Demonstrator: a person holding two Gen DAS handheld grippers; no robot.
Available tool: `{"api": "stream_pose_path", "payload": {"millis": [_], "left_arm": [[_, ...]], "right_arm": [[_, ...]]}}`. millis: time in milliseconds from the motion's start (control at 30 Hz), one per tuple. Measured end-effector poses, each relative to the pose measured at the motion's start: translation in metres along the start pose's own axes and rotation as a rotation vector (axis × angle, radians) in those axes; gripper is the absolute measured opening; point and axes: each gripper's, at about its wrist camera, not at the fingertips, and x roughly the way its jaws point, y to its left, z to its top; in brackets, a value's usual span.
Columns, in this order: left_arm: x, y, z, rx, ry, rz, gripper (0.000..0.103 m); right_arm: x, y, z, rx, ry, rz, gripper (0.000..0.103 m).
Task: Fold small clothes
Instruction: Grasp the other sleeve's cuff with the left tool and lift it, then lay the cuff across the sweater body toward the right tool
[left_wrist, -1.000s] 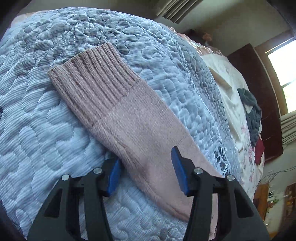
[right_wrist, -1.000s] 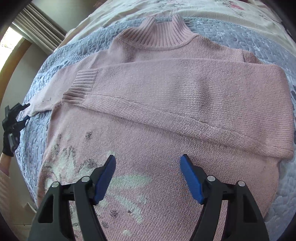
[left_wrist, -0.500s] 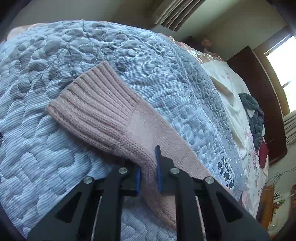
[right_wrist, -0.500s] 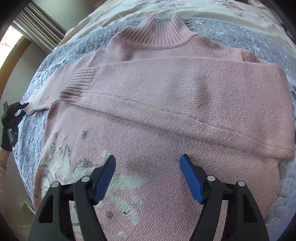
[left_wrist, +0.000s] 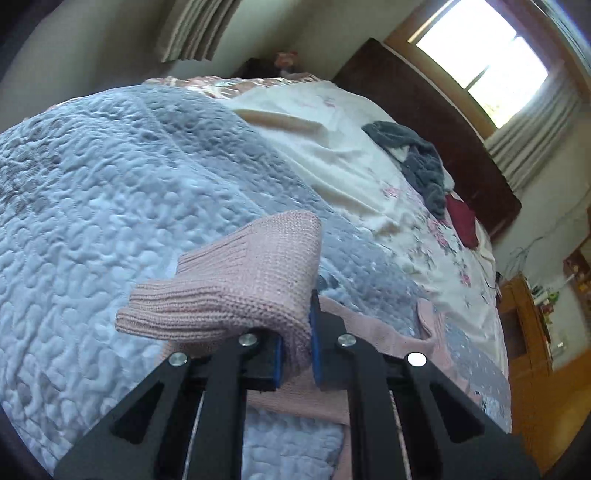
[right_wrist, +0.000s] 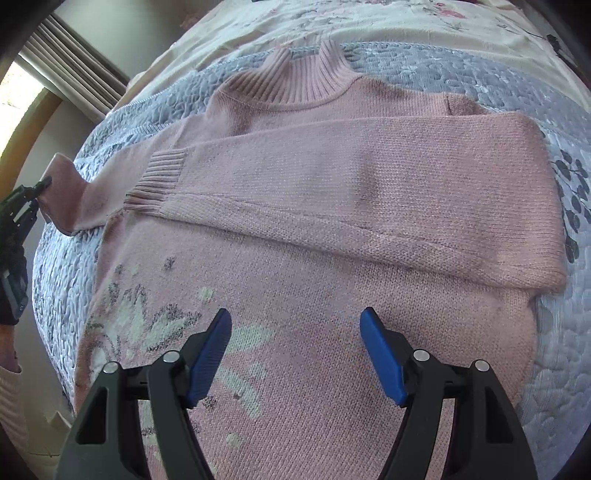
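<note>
A pink knitted sweater (right_wrist: 332, 288) with a ribbed collar and a pale flower pattern lies flat on a blue quilted bedspread (right_wrist: 561, 373). One sleeve (right_wrist: 354, 184) is folded across its chest. My left gripper (left_wrist: 295, 332) is shut on the other sleeve (left_wrist: 240, 288) near its ribbed cuff, which hangs lifted above the quilt (left_wrist: 92, 206). In the right wrist view that raised sleeve (right_wrist: 70, 195) shows at the far left beside the left gripper (right_wrist: 22, 206). My right gripper (right_wrist: 295, 354) hovers open over the sweater's lower front, holding nothing.
Beyond the quilt lies a cream floral sheet (left_wrist: 332, 155) with a grey garment (left_wrist: 417, 158) and a dark red item (left_wrist: 461, 221). A dark headboard (left_wrist: 436, 122), a window (left_wrist: 480, 55) and a wooden cabinet (left_wrist: 532, 328) stand behind. The bed's edge runs along the left (right_wrist: 48, 314).
My left gripper went from open around the flat sleeve to shut on it, then lifted the cuff end off the quilt. The right gripper stayed open and barely moved.
</note>
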Motion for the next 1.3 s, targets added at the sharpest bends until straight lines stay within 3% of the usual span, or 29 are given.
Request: {"api": "stream_pose_path", "payload": {"millis": [267, 500, 800, 967, 1100, 1200, 1300], "left_arm": [[0.033, -0.106, -0.053, 0.121, 0.075, -0.153, 0.009], [0.072, -0.155, -0.099, 0.163, 0.155, -0.199, 0.009], [0.129, -0.153, -0.142, 0.155, 0.28, -0.14, 0.01], [0.155, -0.143, -0.164, 0.129, 0.397, -0.118, 0.014], [0.131, -0.136, -0.16, 0.119, 0.415, -0.17, 0.017], [0.09, -0.119, -0.144, 0.131, 0.363, -0.197, 0.022], [0.066, -0.095, -0.117, 0.173, 0.282, -0.078, 0.026]], "right_arm": [[-0.01, -0.018, -0.002, 0.043, -0.023, 0.003, 0.072], [-0.017, -0.031, 0.003, 0.051, -0.037, 0.009, 0.072], [-0.012, -0.041, 0.002, 0.07, -0.03, 0.007, 0.072], [-0.012, -0.044, 0.005, 0.09, -0.022, 0.007, 0.072], [-0.016, -0.037, 0.015, 0.084, -0.021, 0.028, 0.072], [-0.019, -0.02, 0.032, 0.069, -0.02, 0.071, 0.072], [-0.012, 0.008, 0.055, 0.062, -0.01, 0.108, 0.072]]}}
